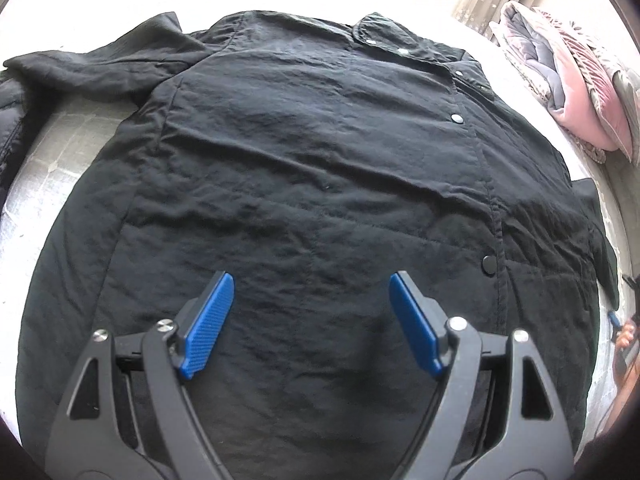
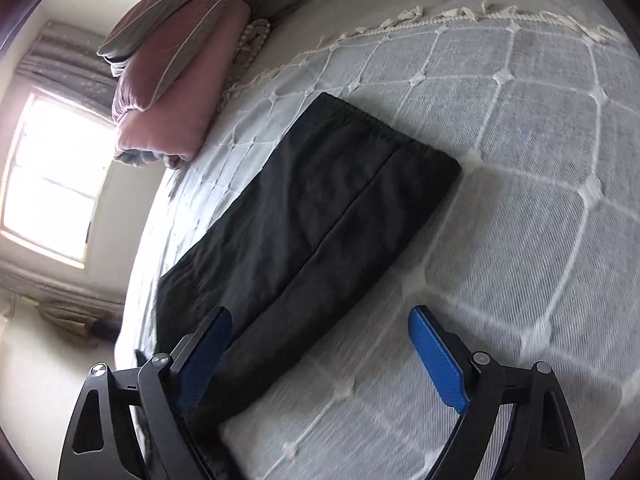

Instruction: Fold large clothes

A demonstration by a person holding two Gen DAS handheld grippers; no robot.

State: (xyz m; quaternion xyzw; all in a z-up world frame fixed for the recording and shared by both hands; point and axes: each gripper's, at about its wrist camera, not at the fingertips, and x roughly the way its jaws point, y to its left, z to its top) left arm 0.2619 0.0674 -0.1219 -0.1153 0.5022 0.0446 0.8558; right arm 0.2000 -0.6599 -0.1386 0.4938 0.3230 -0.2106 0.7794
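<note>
Soft, limp black jacket (image 1: 320, 168) lies flat on the bed (image 2: 500, 140); pinch its sleeve (image 2: 312, 216) cuff. The left gripper (image 1: 310, 280) and right gripper (image 2: 320, 316) both stand apart, empty.

- The black jacket (image 1: 304, 184) is matt woven cloth, finely crinkled, with small glossy snap buttons (image 1: 456, 118).
- Its sleeve (image 2: 320, 216) is the same dull cloth, smoother, stitched along a seam.
- The bedspread (image 2: 520, 152) is a coarse grey weave with raised white knotted threads and a tasselled fringe.
- The pink quilt (image 2: 176, 96) looks soft and matt.
- Both the left gripper (image 1: 310, 286) and right gripper (image 2: 320, 320) have matt black plastic, textured blue pads (image 1: 206, 324), and shiny metal pins.
</note>
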